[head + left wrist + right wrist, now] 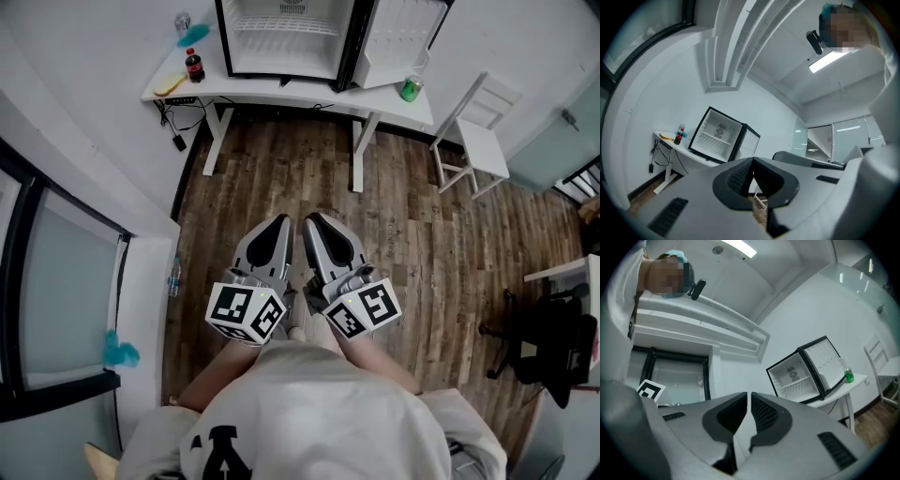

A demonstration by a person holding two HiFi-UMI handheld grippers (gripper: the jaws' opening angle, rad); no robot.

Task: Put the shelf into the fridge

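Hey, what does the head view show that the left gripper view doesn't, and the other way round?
Only the head view shows the green bottle standing on the table just right of the fridge door, and the black office chair at the right edge. Only the left gripper view shows the ceiling light and, close up, the left gripper with its jaws shut on nothing. Both show the open fridge on the white table, with the cola bottle to its left.
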